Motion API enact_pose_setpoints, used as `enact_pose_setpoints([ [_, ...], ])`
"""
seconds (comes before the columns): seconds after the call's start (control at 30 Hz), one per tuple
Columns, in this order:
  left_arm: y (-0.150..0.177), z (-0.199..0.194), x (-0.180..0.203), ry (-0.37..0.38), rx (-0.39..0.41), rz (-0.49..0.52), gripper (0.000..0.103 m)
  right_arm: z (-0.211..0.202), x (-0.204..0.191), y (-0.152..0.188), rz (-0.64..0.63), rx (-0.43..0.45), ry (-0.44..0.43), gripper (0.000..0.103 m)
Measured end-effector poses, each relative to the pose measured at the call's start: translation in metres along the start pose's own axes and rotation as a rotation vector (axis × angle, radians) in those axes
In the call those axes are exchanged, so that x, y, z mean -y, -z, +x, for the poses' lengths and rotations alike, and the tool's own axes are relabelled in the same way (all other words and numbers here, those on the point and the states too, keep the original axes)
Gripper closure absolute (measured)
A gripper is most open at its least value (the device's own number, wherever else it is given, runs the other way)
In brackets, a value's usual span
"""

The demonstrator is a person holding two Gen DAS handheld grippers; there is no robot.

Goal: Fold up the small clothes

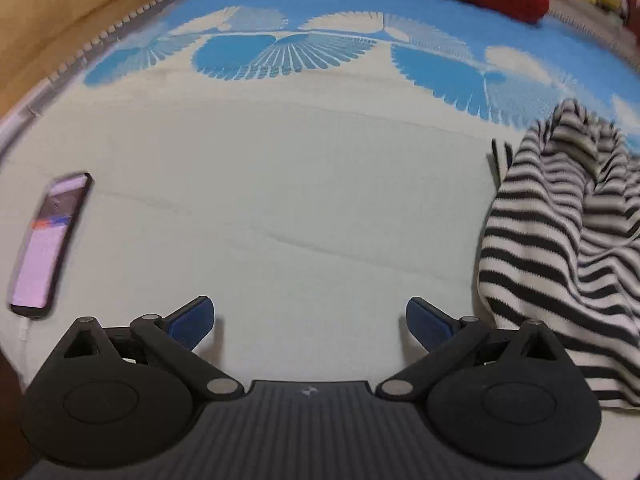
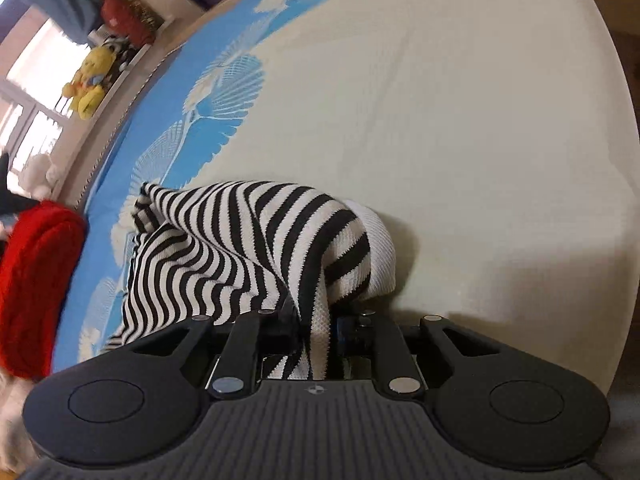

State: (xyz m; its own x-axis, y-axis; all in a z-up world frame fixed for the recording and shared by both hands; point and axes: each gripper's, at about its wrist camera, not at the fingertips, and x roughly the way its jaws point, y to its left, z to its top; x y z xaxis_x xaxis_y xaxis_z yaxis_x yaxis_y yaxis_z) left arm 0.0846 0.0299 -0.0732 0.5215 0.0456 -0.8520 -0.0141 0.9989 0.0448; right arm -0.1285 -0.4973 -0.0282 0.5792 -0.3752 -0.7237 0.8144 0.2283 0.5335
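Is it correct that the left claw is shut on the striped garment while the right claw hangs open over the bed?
The sides are swapped. In the right wrist view, the right claw is shut on the striped garment. In the left wrist view, the left claw hangs open over the bed.

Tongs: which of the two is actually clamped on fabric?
The right tongs: shut on the black-and-white striped knit, cloth bunched between them. The left tongs are spread open over bare sheet, holding nothing.
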Motion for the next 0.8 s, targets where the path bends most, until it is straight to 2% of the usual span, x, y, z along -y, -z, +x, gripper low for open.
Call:
enact_pose_setpoints([
  [0.1,-0.004,-0.003,-0.02,0.152,-0.014,-0.113,0.001,-0.023,-0.038,0.005,-0.197,0.101,0.002,0.086],
  [0.17,-0.01,-0.009,-0.023,0.207,0.008,-0.152,0.001,-0.05,-0.083,0.021,-0.406,0.212,-0.03,0.087],
  [0.23,-0.017,-0.015,-0.015,0.22,0.028,-0.148,0.001,-0.081,-0.136,0.057,-0.663,0.343,-0.091,0.087],
  [0.33,-0.021,-0.018,-0.006,0.236,0.032,-0.138,0.001,-0.118,-0.196,0.147,-1.083,0.486,-0.243,0.087],
  [0.4,-0.023,-0.019,-0.008,0.25,0.028,-0.152,0.001,-0.128,-0.206,0.223,-1.392,0.531,-0.34,0.086],
  [0.47,-0.024,-0.018,-0.011,0.248,0.025,-0.169,0.001,-0.126,-0.195,0.29,-1.651,0.521,-0.406,0.086],
  [0.53,-0.023,-0.018,-0.014,0.254,0.014,-0.183,0.001,-0.113,-0.174,0.348,-1.849,0.432,-0.441,0.086],
  [0.6,-0.022,-0.018,-0.014,0.262,0.007,-0.19,0.001,-0.097,-0.157,0.383,-1.946,0.311,-0.452,0.086],
  [0.63,-0.022,-0.018,-0.014,0.262,0.005,-0.189,0.001,-0.092,-0.152,0.391,-1.946,0.29,-0.445,0.085],
  [0.67,-0.021,-0.018,-0.012,0.263,0.004,-0.186,0.001,-0.089,-0.149,0.396,-1.936,0.315,-0.438,0.084],
  [0.7,-0.02,-0.019,-0.011,0.265,0.004,-0.181,0.001,-0.089,-0.148,0.396,-1.922,0.335,-0.44,0.081],
  [0.73,-0.019,-0.018,-0.009,0.266,0.001,-0.176,0.001,-0.091,-0.15,0.394,-1.899,0.32,-0.45,0.078],
  [0.77,-0.018,-0.018,-0.007,0.268,-0.002,-0.17,0.001,-0.093,-0.153,0.388,-1.86,0.291,-0.468,0.076],
  [0.8,-0.017,-0.016,-0.006,0.272,-0.006,-0.165,0.001,-0.097,-0.156,0.383,-1.831,0.25,-0.495,0.067],
])
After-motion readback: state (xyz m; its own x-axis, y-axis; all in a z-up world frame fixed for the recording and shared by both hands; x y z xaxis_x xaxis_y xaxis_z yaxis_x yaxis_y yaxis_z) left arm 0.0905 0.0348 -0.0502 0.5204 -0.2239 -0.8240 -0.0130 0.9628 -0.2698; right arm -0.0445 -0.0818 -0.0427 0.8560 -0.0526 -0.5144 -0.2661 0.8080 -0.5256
